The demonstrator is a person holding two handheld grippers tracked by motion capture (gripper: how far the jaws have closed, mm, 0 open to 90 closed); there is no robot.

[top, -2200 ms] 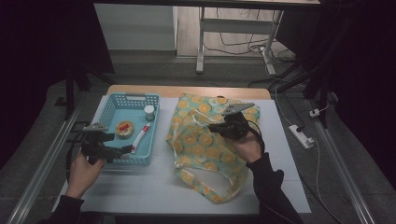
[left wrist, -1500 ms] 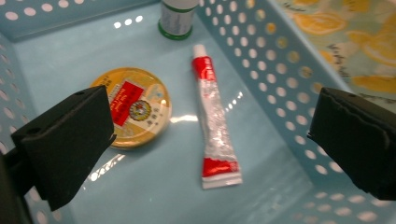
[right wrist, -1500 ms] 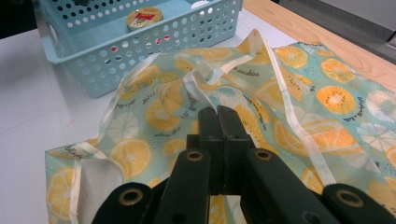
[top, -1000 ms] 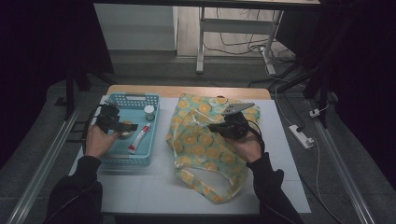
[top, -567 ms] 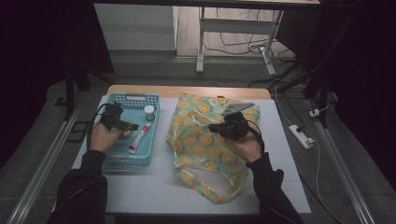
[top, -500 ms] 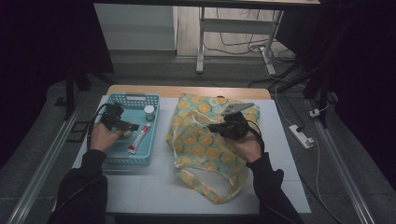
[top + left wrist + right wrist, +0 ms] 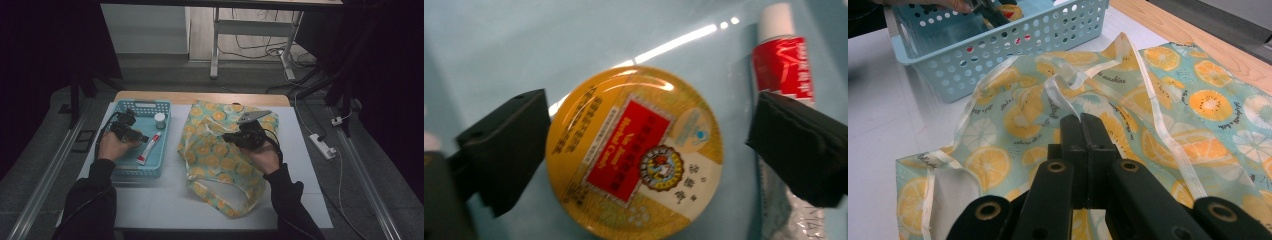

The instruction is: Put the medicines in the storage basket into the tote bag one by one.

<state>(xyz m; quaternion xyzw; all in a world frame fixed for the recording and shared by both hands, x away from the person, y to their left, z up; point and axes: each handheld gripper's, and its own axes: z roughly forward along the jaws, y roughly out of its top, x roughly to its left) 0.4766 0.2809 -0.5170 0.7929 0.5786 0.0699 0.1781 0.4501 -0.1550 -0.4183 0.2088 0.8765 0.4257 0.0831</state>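
We see the tabletop (image 7: pixel 165 205) across the centre of the high view. On it, right of centre, lies the citrus-print bag (image 7: pixel 215 155); the right tongs (image 7: pixel 1080 122) are pressed together, and whether they pinch the bag's fabric at its upper edge we cannot tell. At centre left stands the blue basket (image 7: pixel 150 170). Inside it, the left tongs (image 7: pixel 646 150) straddle the round yellow tin (image 7: pixel 634 152), which lies flat on the basket floor. Their jaws have just been closing: the left jaw meets the tin's edge, the right jaw stands clear of it. A red-and-white tube (image 7: pixel 783 70) lies at the upper right of the left gripper view, and a small white-capped jar (image 7: pixel 159 120) stands toward the basket's upper right.
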